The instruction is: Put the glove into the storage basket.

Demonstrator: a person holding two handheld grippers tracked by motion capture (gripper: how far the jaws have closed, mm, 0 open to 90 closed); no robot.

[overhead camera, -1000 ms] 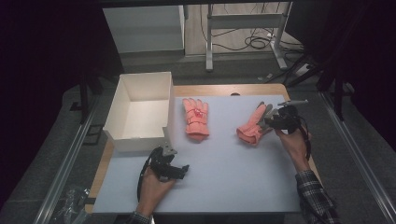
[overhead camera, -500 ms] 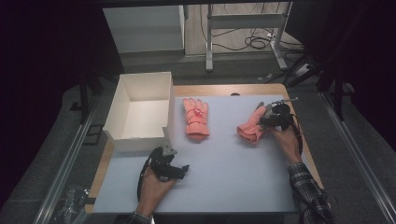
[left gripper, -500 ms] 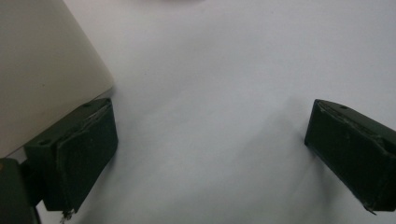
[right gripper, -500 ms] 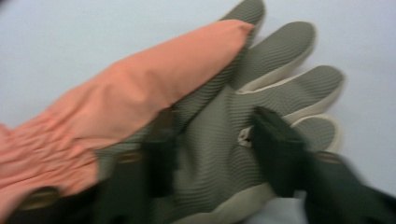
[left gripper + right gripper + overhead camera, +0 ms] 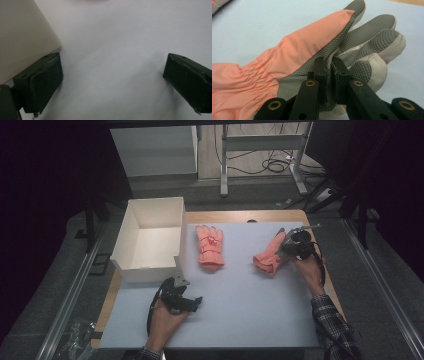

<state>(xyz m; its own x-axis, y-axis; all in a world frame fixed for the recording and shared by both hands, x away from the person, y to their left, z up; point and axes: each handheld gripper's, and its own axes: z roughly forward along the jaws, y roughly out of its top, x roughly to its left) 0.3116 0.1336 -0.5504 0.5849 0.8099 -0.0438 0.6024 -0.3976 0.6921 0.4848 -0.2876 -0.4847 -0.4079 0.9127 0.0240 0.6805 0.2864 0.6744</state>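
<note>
While the right gripper (image 5: 329,65) pinches the grey palm fabric of a pink glove (image 5: 270,255) near the mat's (image 5: 250,310) right edge, the left gripper (image 5: 112,75) rests with jaws spread wide beside the white box's (image 5: 145,240) corner. A second glove (image 5: 209,246) lies flat between them, with bare mat toward the near edge.

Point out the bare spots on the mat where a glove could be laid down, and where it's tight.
Bare: the mat between the left gripper and the right forearm, and the strip between the flat glove and the pinched glove. Tight: the left edge, where the left gripper sits close to the white box, and the right edge around the right gripper.
</note>
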